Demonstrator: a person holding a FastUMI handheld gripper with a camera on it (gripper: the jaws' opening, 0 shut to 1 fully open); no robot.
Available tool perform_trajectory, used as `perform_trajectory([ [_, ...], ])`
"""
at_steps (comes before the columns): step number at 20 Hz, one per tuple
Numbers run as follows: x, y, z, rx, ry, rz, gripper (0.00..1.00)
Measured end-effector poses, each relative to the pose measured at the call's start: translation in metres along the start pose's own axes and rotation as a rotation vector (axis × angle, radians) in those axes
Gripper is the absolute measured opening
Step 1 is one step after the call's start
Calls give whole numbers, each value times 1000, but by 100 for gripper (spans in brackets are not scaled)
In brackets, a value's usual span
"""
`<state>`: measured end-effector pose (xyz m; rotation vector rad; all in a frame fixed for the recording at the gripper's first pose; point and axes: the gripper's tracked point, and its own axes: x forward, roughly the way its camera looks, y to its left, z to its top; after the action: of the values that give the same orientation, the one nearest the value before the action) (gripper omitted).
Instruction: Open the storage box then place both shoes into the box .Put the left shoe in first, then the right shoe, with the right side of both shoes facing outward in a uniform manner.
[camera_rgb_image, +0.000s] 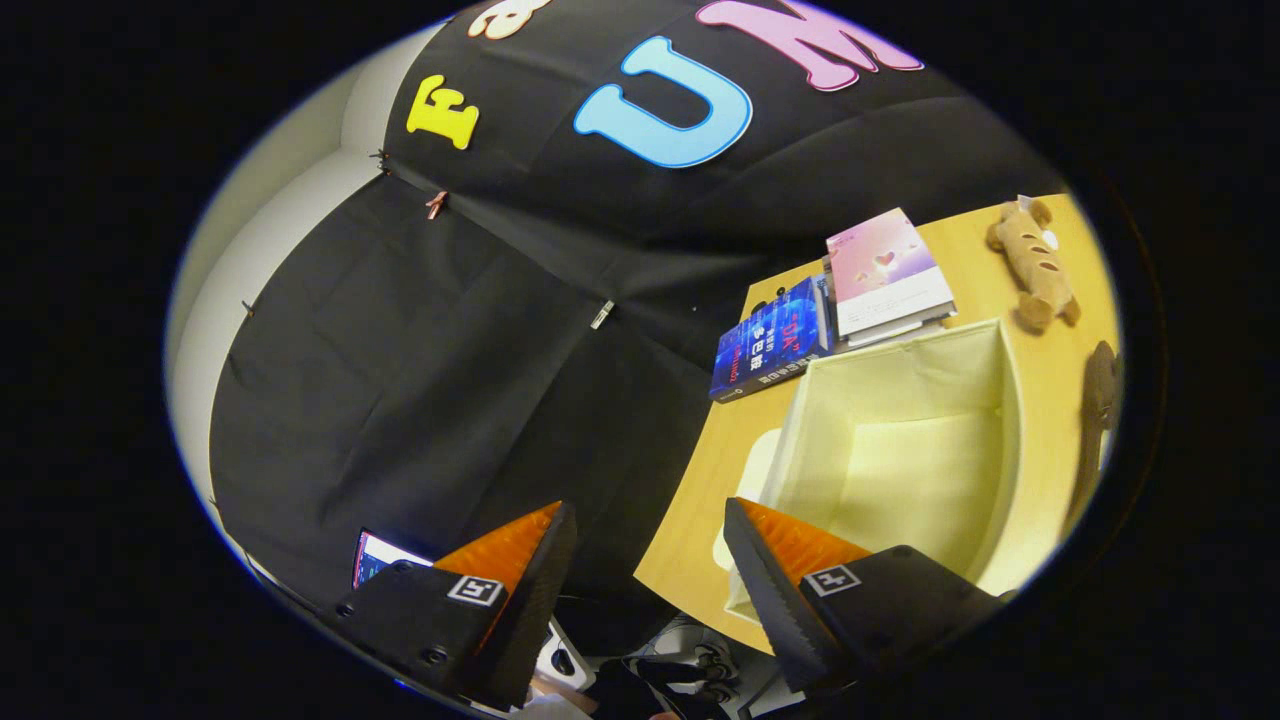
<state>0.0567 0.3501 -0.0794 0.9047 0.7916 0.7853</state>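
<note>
Gripper wide open, holding nothing.
Open storage box just ahead of the right finger on the desk; two books beyond it, plush toy farther off.

The storage box stands open-topped, its inside bare; two books crowd just beyond it; the jaws gape with nothing between them.

Matt cloth storage box, wooden table
</note>
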Motion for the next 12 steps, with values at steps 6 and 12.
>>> perform_trajectory([
  [6, -89, -82, 25, -89, -70, -205, 93],
  [12, -162, -201, 34, -179, -80, -523, 93],
])
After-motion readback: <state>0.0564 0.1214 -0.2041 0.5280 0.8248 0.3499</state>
